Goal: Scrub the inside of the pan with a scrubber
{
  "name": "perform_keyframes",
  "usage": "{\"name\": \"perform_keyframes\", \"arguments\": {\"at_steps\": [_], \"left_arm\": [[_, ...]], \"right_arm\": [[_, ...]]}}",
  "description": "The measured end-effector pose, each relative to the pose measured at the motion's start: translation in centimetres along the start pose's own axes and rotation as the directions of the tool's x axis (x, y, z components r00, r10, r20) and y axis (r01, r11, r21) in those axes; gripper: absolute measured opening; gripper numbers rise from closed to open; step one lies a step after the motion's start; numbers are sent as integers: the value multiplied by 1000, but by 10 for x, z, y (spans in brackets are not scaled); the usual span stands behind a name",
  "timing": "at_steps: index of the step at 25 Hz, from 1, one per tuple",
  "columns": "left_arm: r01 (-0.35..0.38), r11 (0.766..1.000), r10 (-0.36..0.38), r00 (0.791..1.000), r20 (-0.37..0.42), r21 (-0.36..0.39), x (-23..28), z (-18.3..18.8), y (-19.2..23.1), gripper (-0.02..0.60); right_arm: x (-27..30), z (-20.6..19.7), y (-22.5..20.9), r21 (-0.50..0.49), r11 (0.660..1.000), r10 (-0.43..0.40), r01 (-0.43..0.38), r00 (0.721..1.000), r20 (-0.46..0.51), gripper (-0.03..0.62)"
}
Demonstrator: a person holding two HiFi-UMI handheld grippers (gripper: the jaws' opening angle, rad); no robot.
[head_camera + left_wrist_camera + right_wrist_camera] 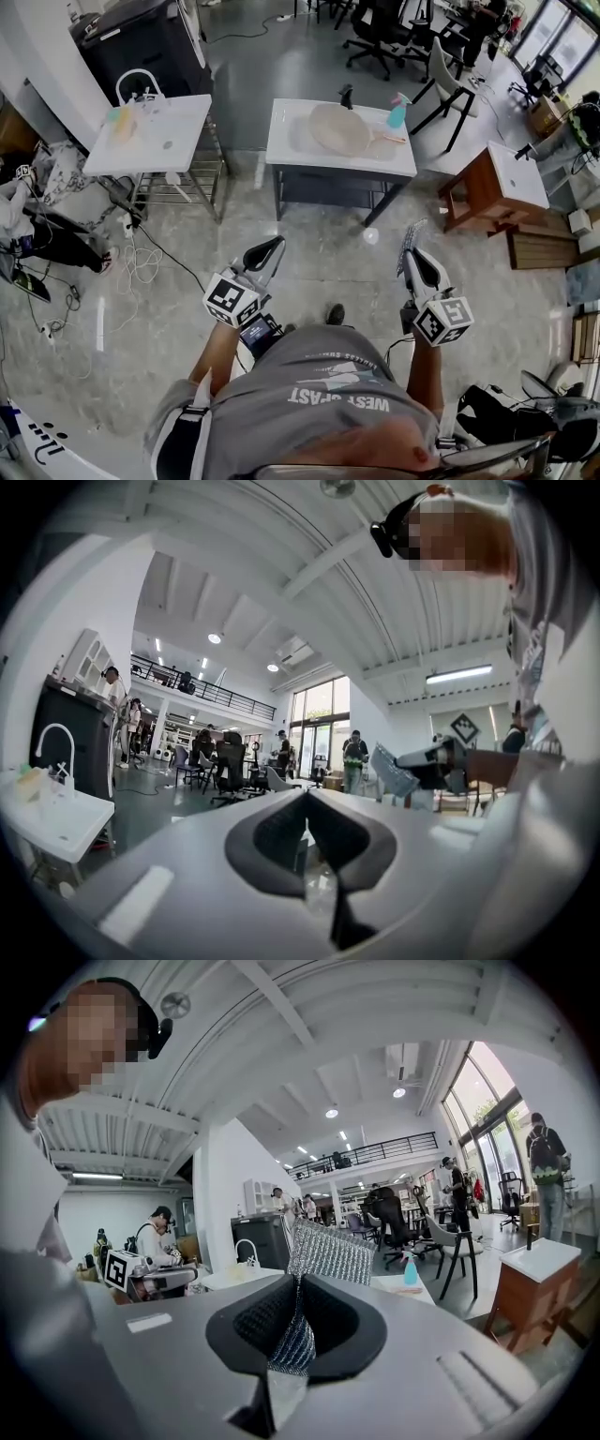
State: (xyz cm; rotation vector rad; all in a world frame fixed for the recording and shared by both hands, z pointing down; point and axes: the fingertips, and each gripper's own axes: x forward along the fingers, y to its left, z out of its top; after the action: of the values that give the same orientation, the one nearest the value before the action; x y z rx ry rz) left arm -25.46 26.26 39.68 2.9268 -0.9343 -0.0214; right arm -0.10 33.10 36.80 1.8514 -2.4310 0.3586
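the person stands on a glossy grey veined floor [314, 248] in a large open hall with white beams overhead. both grippers are held close in front of the body. the left gripper [266, 251] has its jaws pressed together with nothing between them. the right gripper [413, 259] is clamped on the scrubber [410, 242], a silvery mesh pad that sticks out past the jaw tips. loose cables [141, 264] trail over the floor to the left.

a stretch of floor lies between the grippers and a white-topped table [291, 120]. the pan [339, 128], pale and round, rests on that tabletop, well apart from both grippers and from the scrubber. a teal spray bottle [397, 114] stands just beside it on the right. to the left of the table is a white sink stand [178, 127] with an arched faucet [139, 79]. to the right is a wooden stand [473, 192] with a white top.

farther back are a black cabinet [141, 42] and black office chairs [380, 28]. the gripper views show other people standing far off near tall windows.
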Motion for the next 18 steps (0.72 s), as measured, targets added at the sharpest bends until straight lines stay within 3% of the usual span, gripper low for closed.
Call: {"name": "perform_keyframes", "arguments": {"at_steps": [10,18], "left_arm": [[-58,998,59,997,-42,15,51,-6,23,2],[-107,994,109,993,-53,37,144,-2,35,2]], "right_arm": [[54,2,-57,39,998,46,-46,999,2,35],[112,14,-140,57,992,116,-115,993,0,35]]}}
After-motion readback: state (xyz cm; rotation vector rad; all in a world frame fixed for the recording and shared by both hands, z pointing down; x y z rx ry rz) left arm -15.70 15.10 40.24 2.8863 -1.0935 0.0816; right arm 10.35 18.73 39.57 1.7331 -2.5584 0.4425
